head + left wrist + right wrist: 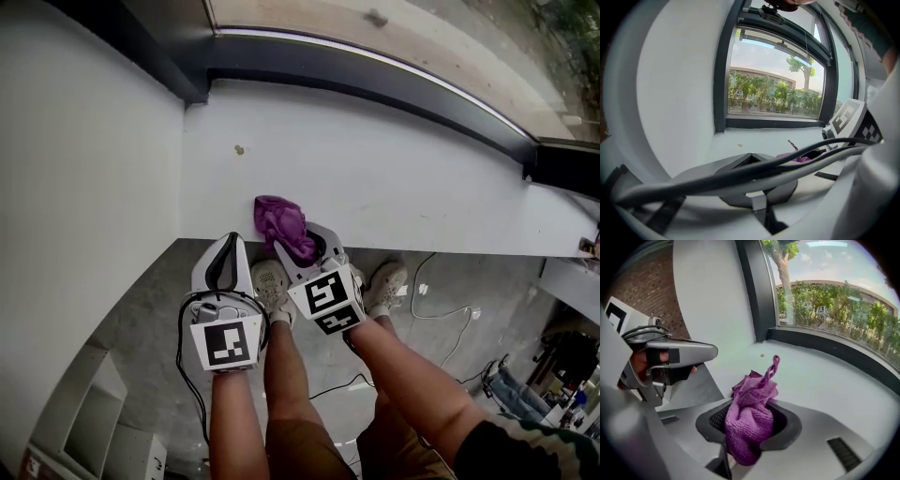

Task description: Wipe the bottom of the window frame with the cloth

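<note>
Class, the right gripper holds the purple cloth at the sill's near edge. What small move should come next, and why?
Probably push the right gripper forward across the white sill until the purple cloth meets the dark bottom frame: its jaws clamp the cloth, but it sits well short of the frame.

Cables (740,174) cross the left tongs (750,156), covering part of their jaws and nearly all of the cloth (799,158) just beyond. The cloth's lower end is buried inside the right tongs (314,247). 1 speck (239,149) farther out is too small to tell.
</note>
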A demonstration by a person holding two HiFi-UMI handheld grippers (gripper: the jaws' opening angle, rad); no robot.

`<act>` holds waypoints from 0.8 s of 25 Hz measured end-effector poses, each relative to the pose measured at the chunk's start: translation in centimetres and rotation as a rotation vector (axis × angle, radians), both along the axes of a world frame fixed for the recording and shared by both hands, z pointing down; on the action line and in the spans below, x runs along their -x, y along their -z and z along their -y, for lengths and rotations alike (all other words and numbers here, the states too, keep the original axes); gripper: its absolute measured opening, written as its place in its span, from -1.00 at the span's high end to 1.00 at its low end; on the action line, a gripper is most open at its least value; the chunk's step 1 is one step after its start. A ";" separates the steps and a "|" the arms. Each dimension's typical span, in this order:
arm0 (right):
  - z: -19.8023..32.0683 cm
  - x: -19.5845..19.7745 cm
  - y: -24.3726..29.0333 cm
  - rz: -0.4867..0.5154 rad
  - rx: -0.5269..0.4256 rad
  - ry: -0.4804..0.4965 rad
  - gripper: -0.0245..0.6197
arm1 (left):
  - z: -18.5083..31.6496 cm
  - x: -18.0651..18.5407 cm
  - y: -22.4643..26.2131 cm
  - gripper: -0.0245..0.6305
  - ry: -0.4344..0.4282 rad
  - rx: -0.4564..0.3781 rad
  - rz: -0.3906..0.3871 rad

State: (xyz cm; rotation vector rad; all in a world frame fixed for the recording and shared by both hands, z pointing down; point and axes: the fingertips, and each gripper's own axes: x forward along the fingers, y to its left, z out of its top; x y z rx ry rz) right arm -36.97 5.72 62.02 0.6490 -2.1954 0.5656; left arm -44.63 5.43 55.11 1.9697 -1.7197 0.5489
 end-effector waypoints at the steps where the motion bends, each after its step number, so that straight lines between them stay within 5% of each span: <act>1: -0.1 0.4 0.0 -0.001 0.006 0.010 0.46 | -0.1 0.4 0.0 0.91 0.009 0.000 0.002; 20: -2.5 12.2 0.3 0.073 0.157 0.270 0.46 | -3.8 7.7 1.2 0.91 0.160 0.020 0.033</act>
